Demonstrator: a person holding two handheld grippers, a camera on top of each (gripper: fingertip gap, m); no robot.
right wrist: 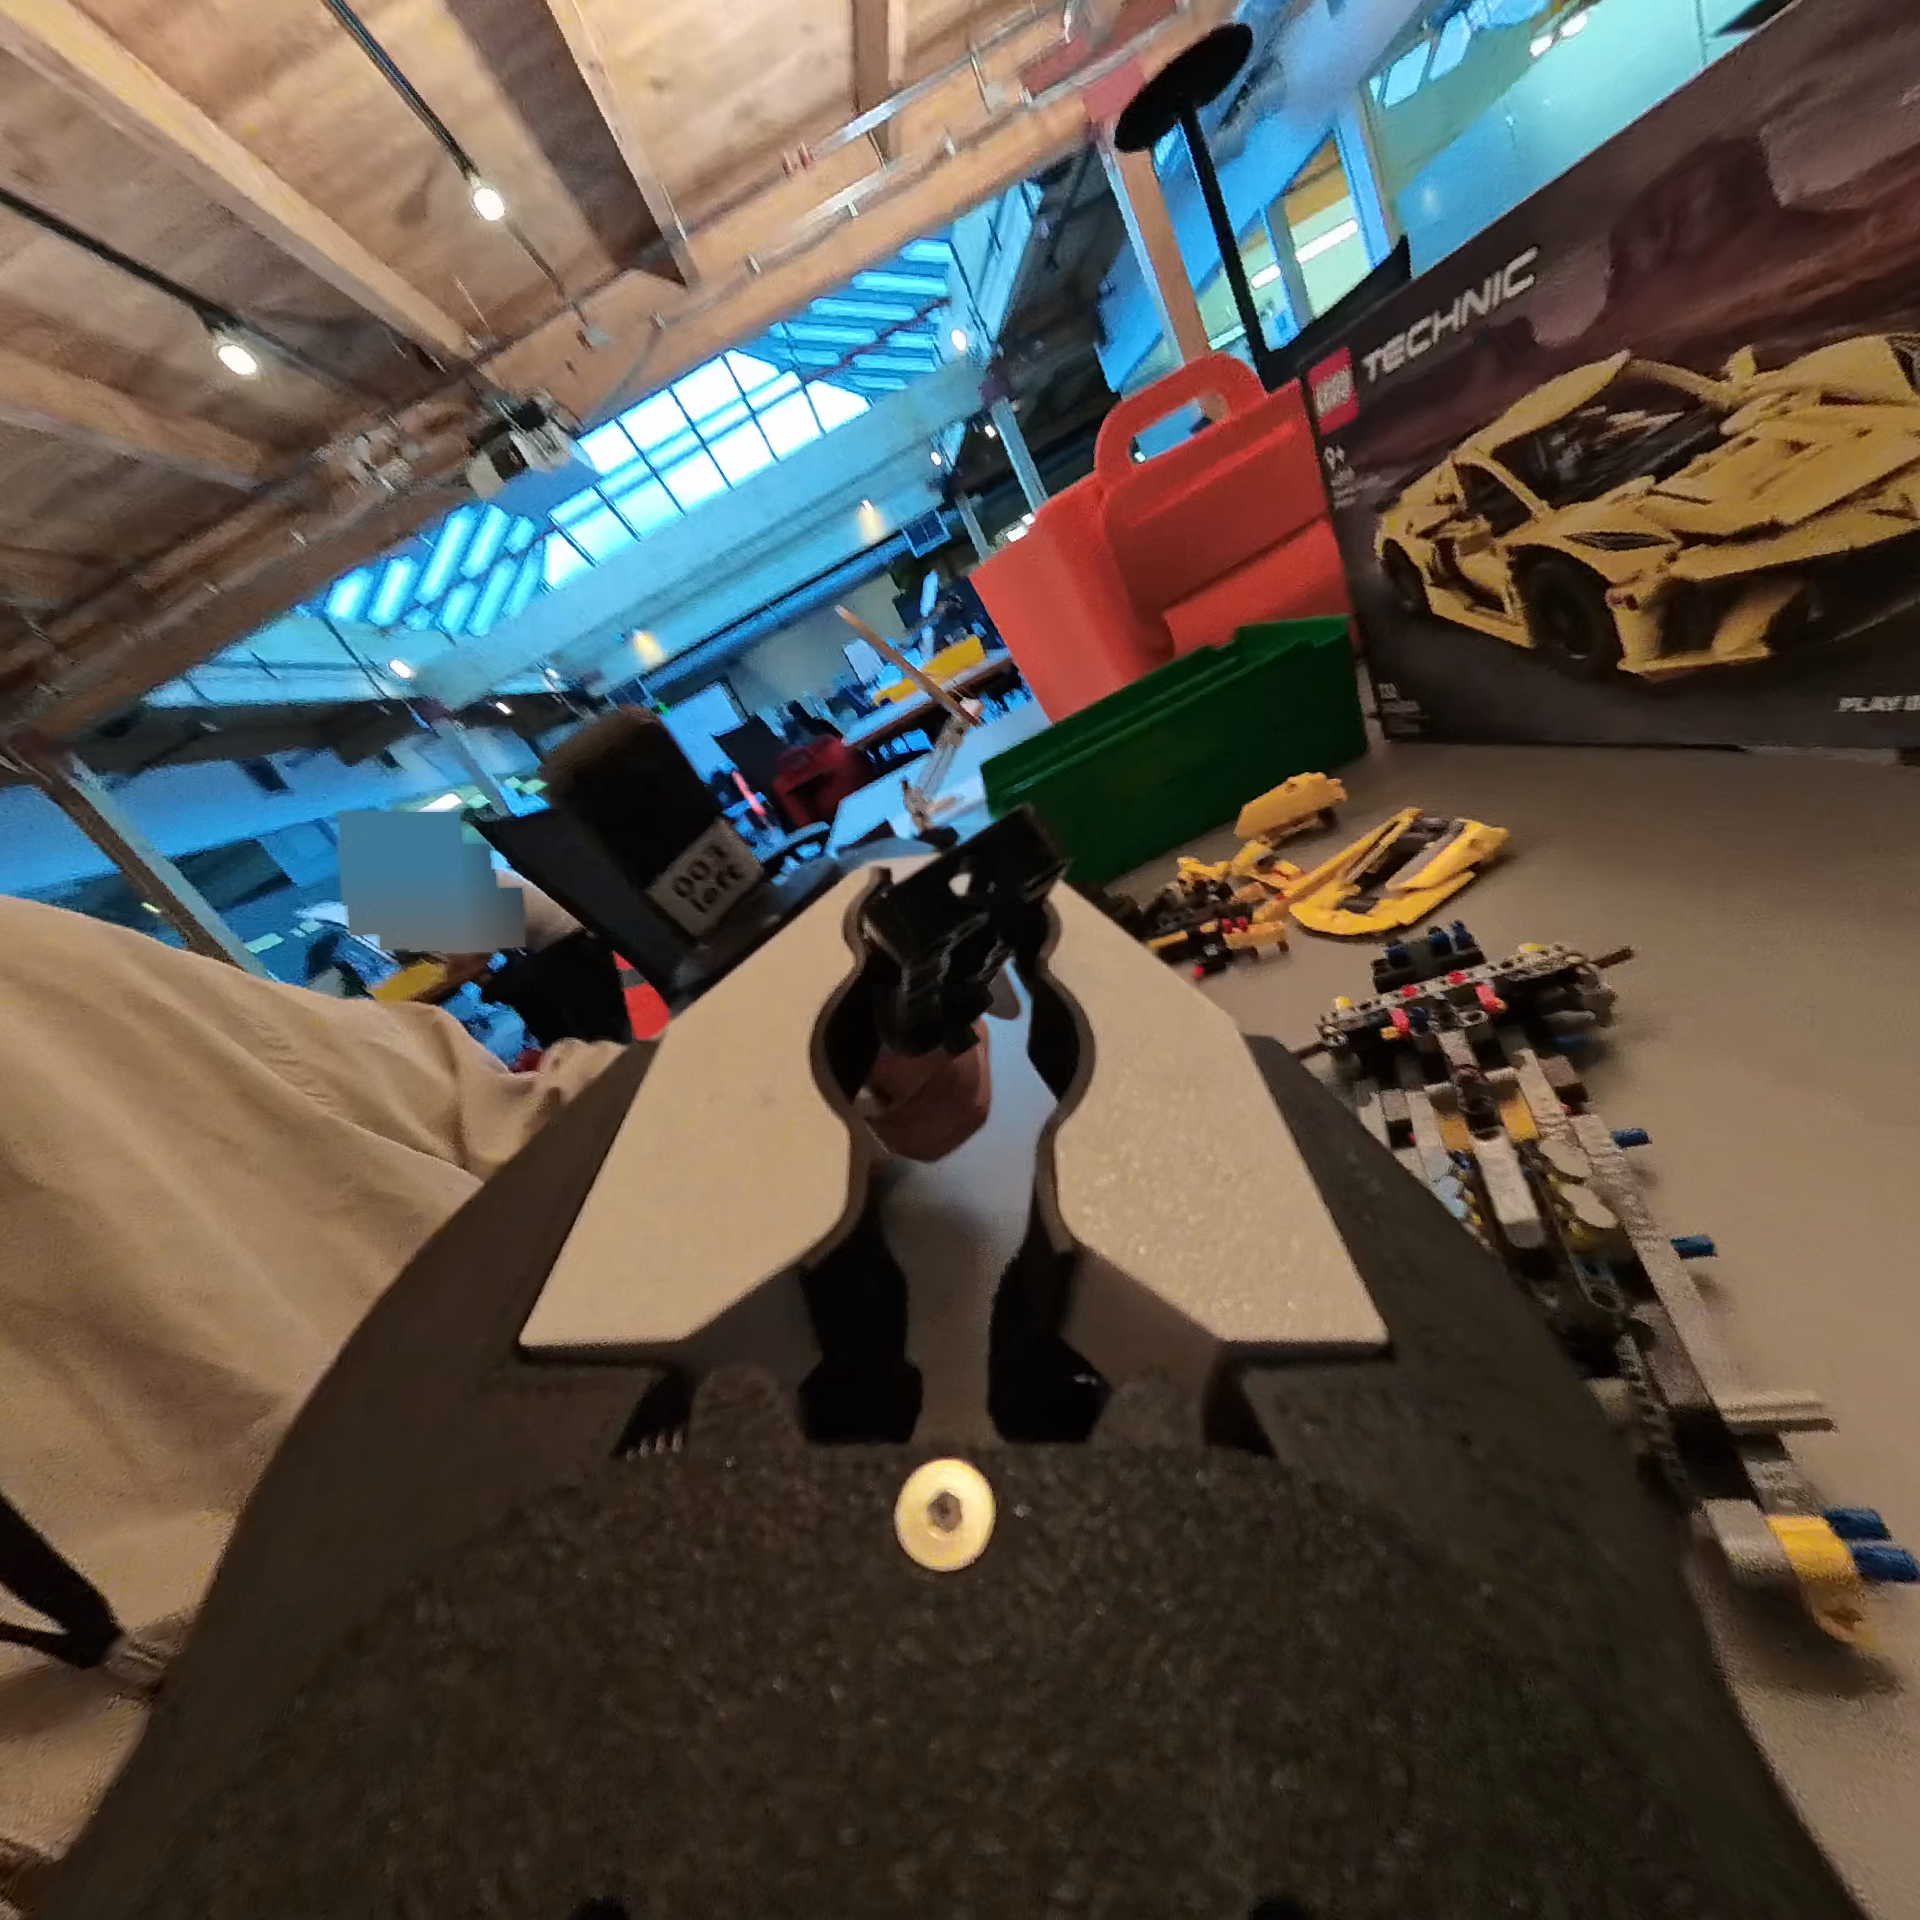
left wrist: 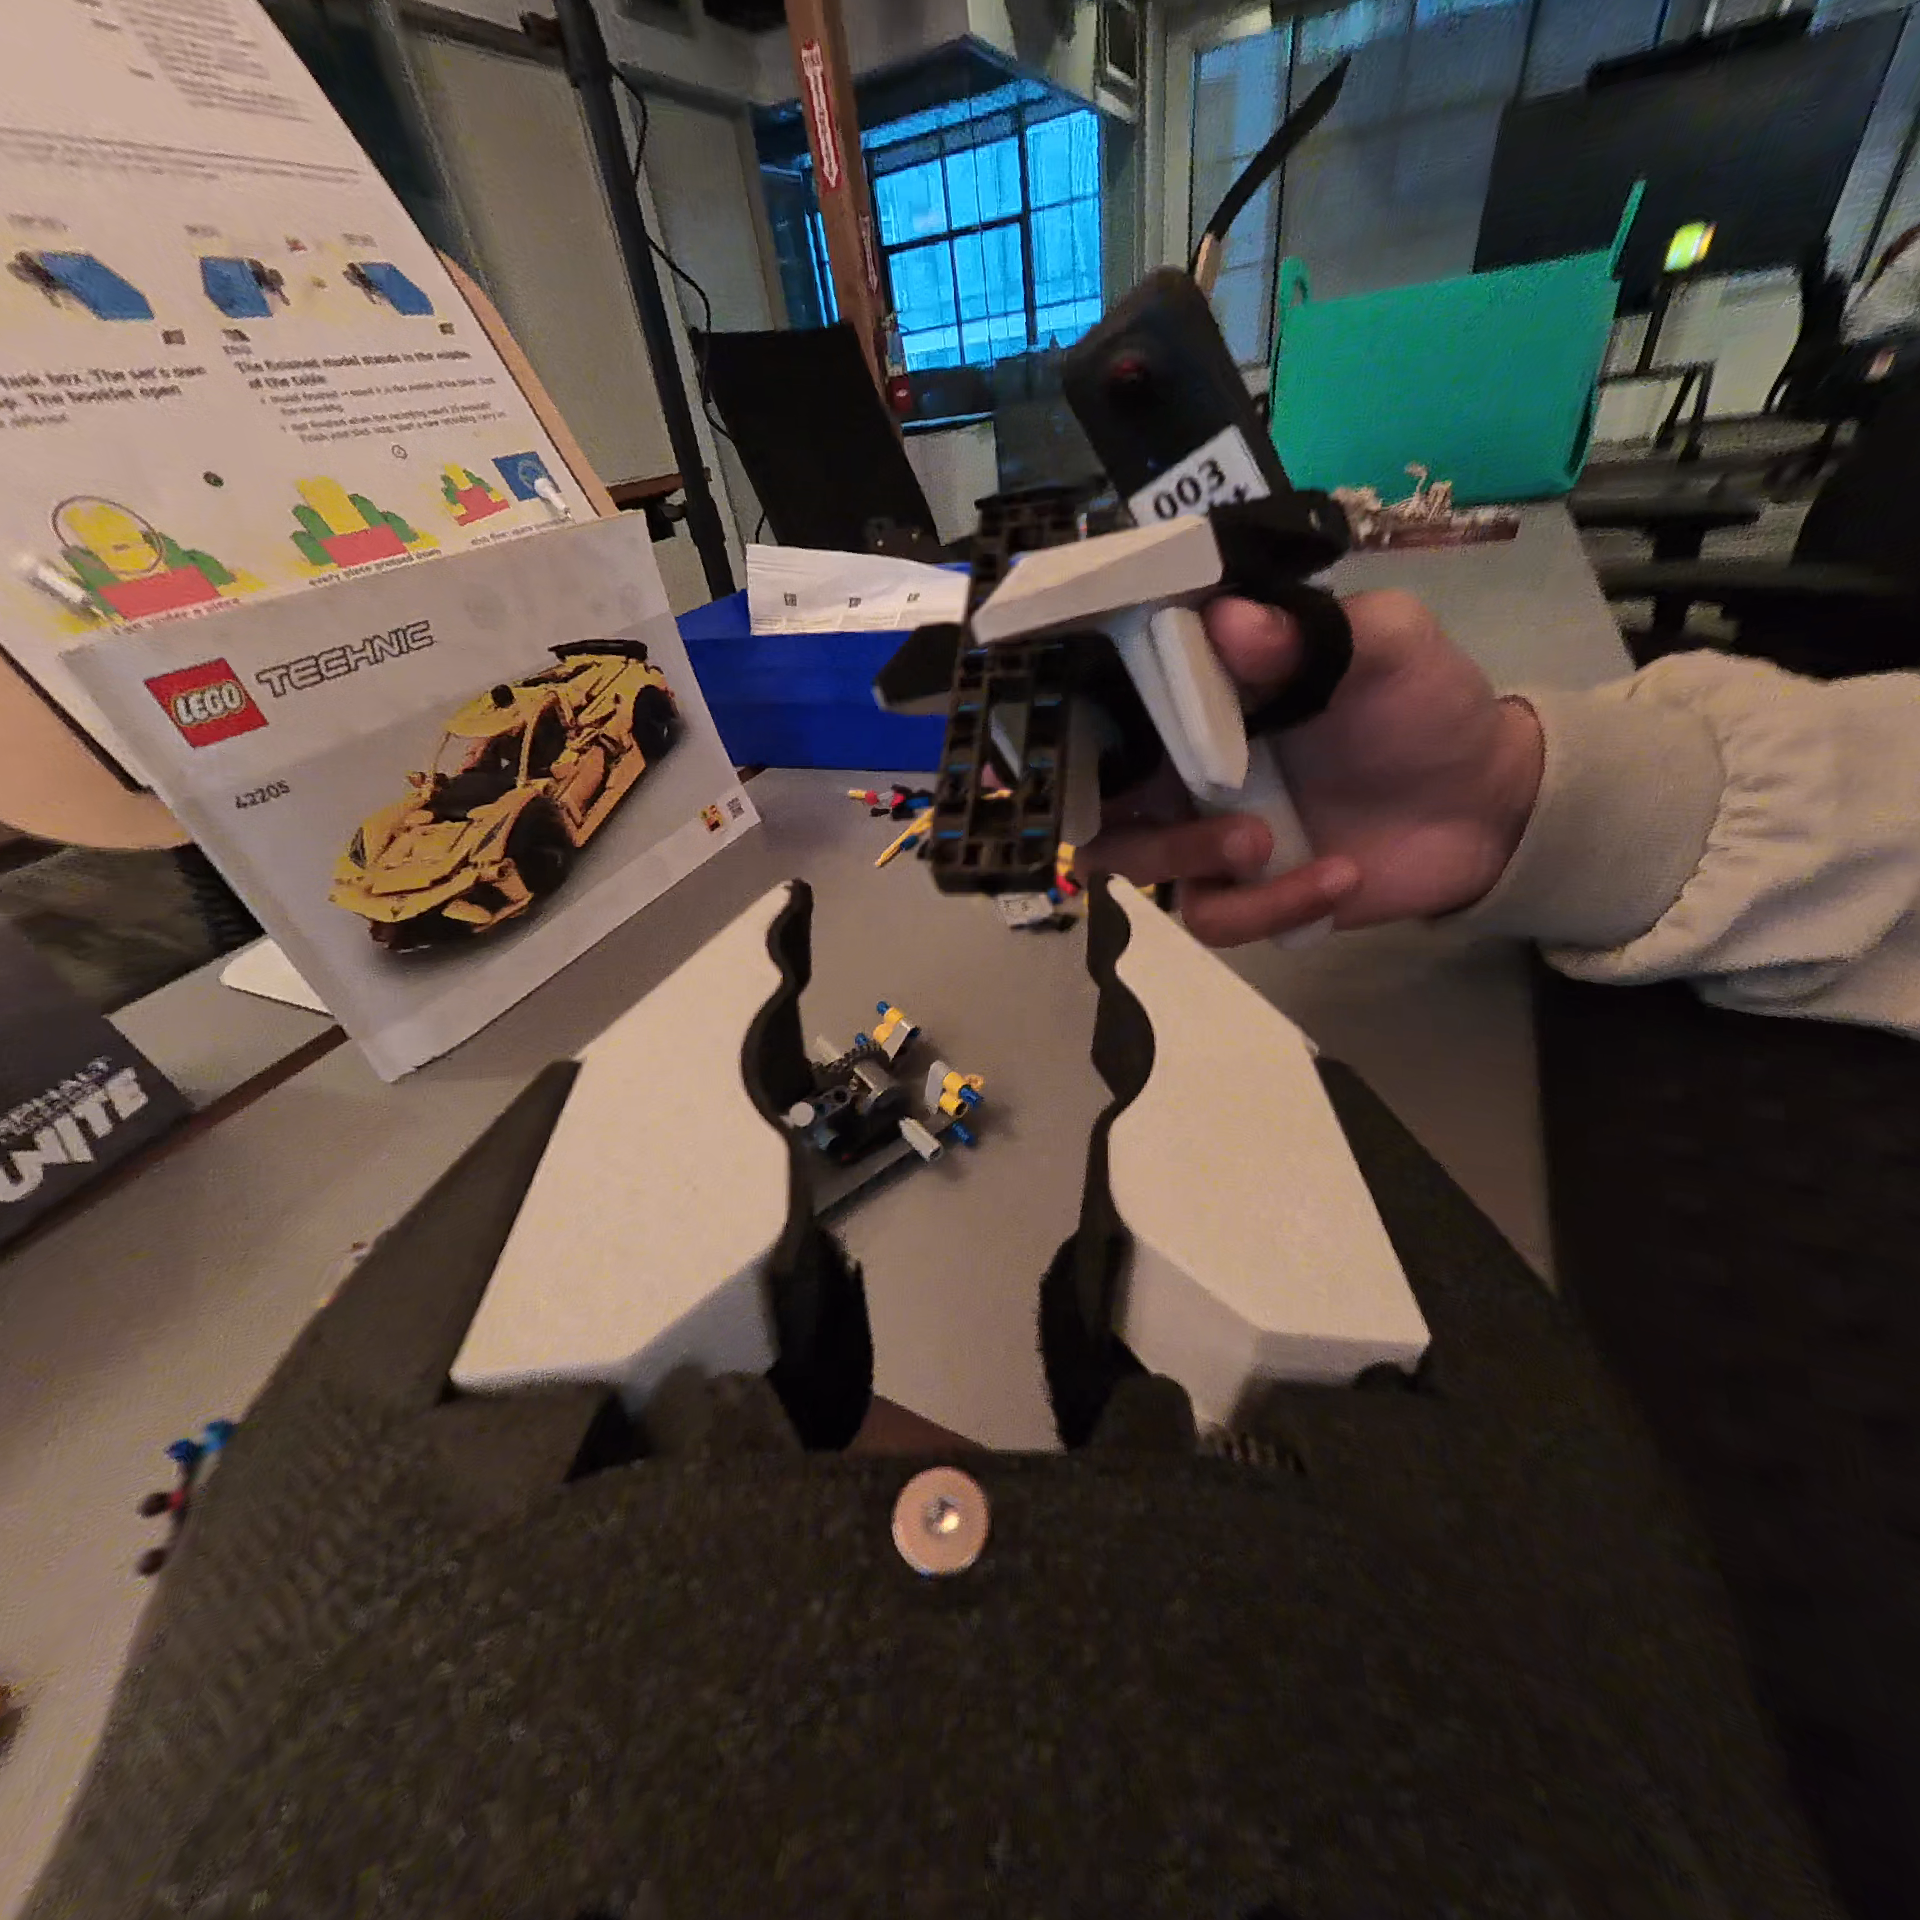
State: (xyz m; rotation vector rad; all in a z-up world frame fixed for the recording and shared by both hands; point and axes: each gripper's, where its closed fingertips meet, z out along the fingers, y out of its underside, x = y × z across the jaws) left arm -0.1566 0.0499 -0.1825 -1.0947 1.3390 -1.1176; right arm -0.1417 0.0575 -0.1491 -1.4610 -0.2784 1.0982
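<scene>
My left gripper [left wrist: 951, 904] is open and empty, held above the grey table [left wrist: 1351, 1091]. A small grey, black and yellow brick assembly [left wrist: 883, 1091] lies on the table between and below its fingers. My right gripper [left wrist: 966, 717], held by a hand [left wrist: 1382, 790], hovers ahead of it and is shut on a black open frame piece [left wrist: 997, 727] that hangs upright. In the right wrist view the right gripper [right wrist: 961, 914] clamps that black frame [right wrist: 951, 935] at its tips. A fingertip [right wrist: 925, 1101] touches the frame from below. The left gripper [right wrist: 644, 821] shows beyond, blurred.
An instruction booklet [left wrist: 436, 790] leans on a printed board [left wrist: 208, 312], beside a blue bin [left wrist: 800, 686] and loose small pieces [left wrist: 904, 810]. On the right stand a red case [right wrist: 1174, 561], a green tray [right wrist: 1174, 748], a set box [right wrist: 1662, 520], yellow body panels [right wrist: 1351, 873] and a long chassis [right wrist: 1507, 1122]. The tips of one gripper are about 4 cm away from the tips of the other.
</scene>
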